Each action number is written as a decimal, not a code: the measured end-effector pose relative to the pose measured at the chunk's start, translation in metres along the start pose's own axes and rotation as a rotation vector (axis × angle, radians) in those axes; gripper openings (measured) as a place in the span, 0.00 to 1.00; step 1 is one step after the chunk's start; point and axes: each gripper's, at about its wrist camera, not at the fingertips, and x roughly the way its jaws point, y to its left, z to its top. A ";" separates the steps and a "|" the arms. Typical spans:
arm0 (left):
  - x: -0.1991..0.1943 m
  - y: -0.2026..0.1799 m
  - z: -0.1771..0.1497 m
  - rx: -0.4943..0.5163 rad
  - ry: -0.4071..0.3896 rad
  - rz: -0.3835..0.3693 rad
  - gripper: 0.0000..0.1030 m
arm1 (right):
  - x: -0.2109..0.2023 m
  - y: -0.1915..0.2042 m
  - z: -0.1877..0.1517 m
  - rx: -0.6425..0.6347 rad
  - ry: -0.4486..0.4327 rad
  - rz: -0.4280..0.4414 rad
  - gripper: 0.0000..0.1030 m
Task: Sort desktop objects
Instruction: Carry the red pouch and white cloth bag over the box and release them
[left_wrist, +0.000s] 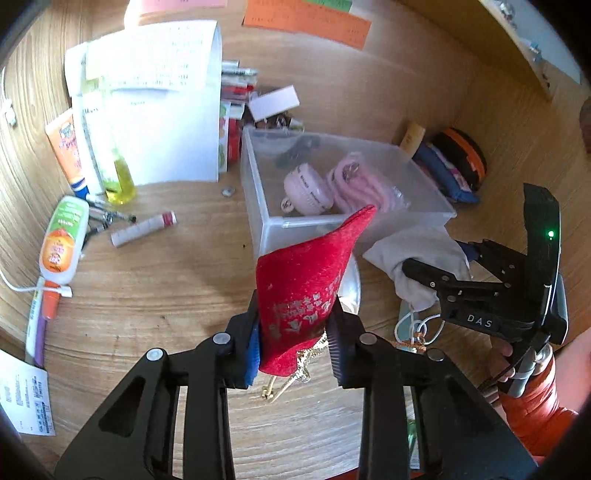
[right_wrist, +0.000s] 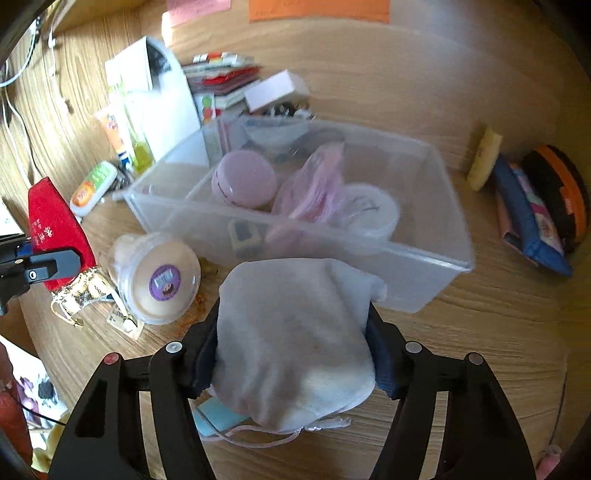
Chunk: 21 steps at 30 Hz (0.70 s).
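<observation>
My left gripper (left_wrist: 295, 343) is shut on a red felt pouch (left_wrist: 306, 288) with gold print and a gold cord, held above the desk just before the clear plastic box (left_wrist: 258, 229). My right gripper (right_wrist: 293, 354) is shut on a grey-white drawstring pouch (right_wrist: 295, 339), held in front of the same box (right_wrist: 424, 291). The box holds a pink round case (right_wrist: 243, 179), a pink bagged item (right_wrist: 314, 188) and a white lidded tub (right_wrist: 369, 210). The right gripper (left_wrist: 424, 273) with the grey pouch (left_wrist: 417, 254) shows in the left wrist view; the red pouch (right_wrist: 55, 229) shows in the right wrist view.
A round tub with a purple label (right_wrist: 162, 280) lies left of the box. Tubes, a glue bottle (left_wrist: 62, 240) and pens lie at the left. A white paper bag (left_wrist: 162, 110) and packets stand behind. A blue pouch (right_wrist: 528, 218) and an orange-black case (right_wrist: 557, 192) lie right.
</observation>
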 end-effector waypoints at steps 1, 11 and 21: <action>-0.002 -0.001 0.002 0.002 -0.009 -0.002 0.29 | -0.004 -0.001 0.002 -0.002 -0.013 -0.011 0.62; -0.004 -0.011 0.020 0.014 -0.045 -0.021 0.29 | -0.015 -0.006 0.013 -0.015 -0.047 -0.014 0.61; 0.002 -0.021 0.037 0.039 -0.056 -0.034 0.29 | -0.046 -0.008 0.005 -0.029 -0.130 -0.056 0.60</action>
